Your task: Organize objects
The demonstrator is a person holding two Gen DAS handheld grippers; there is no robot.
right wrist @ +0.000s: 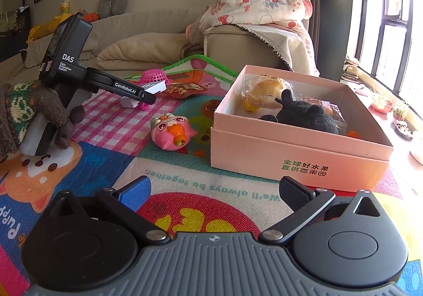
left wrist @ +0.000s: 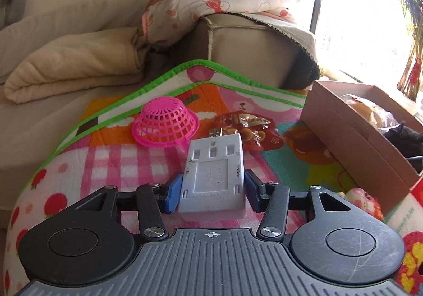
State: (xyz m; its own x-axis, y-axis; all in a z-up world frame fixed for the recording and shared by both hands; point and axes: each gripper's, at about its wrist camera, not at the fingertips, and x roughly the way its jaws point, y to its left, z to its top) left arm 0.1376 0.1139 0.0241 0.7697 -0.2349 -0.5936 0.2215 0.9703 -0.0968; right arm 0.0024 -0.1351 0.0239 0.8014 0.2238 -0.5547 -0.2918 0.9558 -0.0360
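1. The left gripper [left wrist: 211, 187] clamps a white plastic block [left wrist: 212, 174] between its blue pads, above the play mat [left wrist: 119, 158].
2. Just beyond lie a pink basket [left wrist: 165, 123] and a red snack packet [left wrist: 251, 129].
3. The right gripper [right wrist: 214, 193] is spread wide and empty, near the pink box [right wrist: 298, 156], beside a pink toy [right wrist: 171, 134].

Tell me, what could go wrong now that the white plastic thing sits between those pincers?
1. The left gripper meets the white plastic block only at its lower sides, and its pads may not be pressing yet, so the block could tip or slip out when lifted.
2. The pink basket and red snack packet lie just beyond it and could get nudged.
3. The pink box already holds toys, so the block may land askew.
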